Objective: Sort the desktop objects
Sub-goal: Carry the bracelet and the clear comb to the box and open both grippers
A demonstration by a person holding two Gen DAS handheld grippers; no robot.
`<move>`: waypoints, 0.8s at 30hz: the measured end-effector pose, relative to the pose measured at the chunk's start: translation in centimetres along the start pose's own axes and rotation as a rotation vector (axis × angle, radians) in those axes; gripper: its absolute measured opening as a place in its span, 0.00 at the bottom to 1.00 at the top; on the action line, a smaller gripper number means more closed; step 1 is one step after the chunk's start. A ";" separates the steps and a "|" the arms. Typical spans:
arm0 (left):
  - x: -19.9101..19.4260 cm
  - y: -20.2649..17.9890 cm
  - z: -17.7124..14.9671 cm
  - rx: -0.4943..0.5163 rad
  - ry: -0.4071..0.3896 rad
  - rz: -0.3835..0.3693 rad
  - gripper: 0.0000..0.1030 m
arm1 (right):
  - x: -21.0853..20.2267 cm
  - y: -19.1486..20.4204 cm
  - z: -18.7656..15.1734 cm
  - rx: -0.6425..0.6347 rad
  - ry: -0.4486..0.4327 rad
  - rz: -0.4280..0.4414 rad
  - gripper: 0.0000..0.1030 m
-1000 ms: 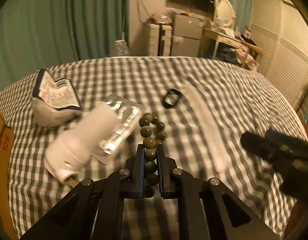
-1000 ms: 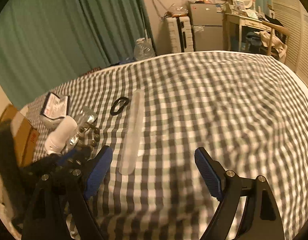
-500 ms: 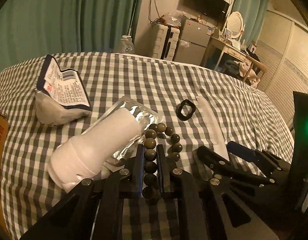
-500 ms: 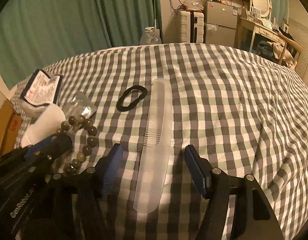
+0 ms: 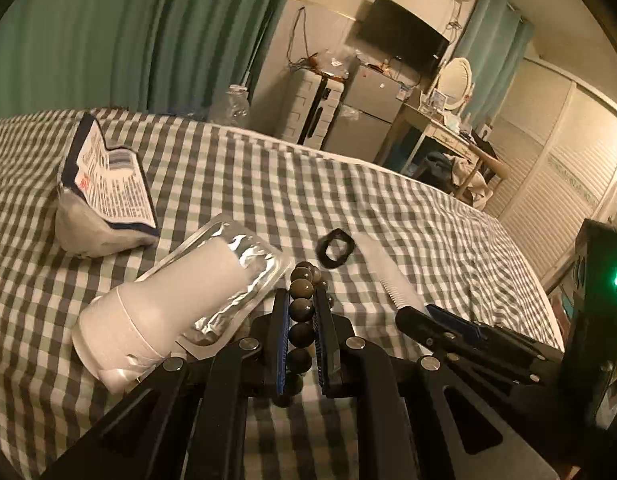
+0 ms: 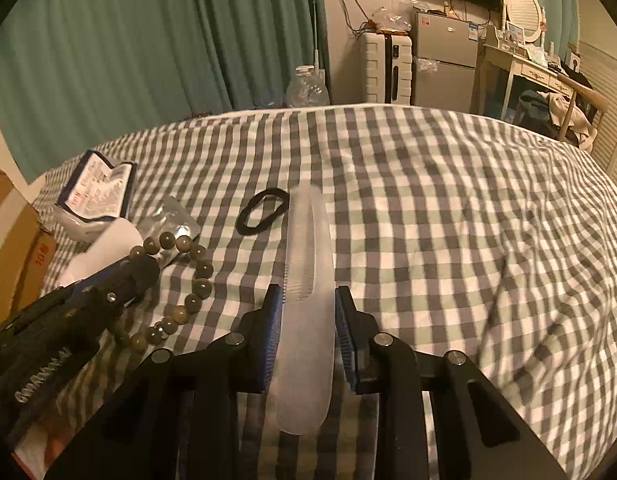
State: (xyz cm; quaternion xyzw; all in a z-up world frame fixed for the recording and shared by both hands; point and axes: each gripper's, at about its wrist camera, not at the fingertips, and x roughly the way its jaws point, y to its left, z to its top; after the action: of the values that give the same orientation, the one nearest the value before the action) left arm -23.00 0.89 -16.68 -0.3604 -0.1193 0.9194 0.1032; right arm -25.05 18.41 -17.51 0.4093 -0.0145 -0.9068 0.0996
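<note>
Clear plastic comb flat on checked cloth, dark bead bracelet beside it, black hair tie beyond

A bed covered in grey-and-white check was seen. At its left, a printed pouch, a white bottle resting on a foil packet, and a bead bracelet were laid; further right, a black hair tie just beside a translucent comb.

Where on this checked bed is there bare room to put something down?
Bare cloth runs wide from the comb rightward to the bed's edge, and beyond the hair tie. Crowded left of the comb: beads, bottle, foil pack, pouch.
</note>
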 end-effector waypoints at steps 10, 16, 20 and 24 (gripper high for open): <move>-3.7 -1.8 -1.0 0.053 0.018 0.046 0.11 | -5.3 0.1 -2.1 0.050 0.008 -0.001 0.25; -8.0 -2.2 -1.0 0.035 -0.002 0.053 0.11 | -10.0 1.4 -2.4 0.053 -0.060 0.028 0.25; -11.3 -2.7 -0.6 0.034 -0.020 0.053 0.11 | -12.8 2.2 -2.8 0.047 -0.093 0.045 0.25; -14.0 -3.7 0.0 0.049 -0.058 0.059 0.11 | -15.6 3.1 -3.2 0.045 -0.125 0.066 0.25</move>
State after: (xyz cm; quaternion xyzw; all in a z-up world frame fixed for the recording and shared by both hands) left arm -12.51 0.56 -6.68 -0.3341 -0.0889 0.9348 0.0816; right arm -12.07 18.50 -7.81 0.3535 -0.0545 -0.9262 0.1191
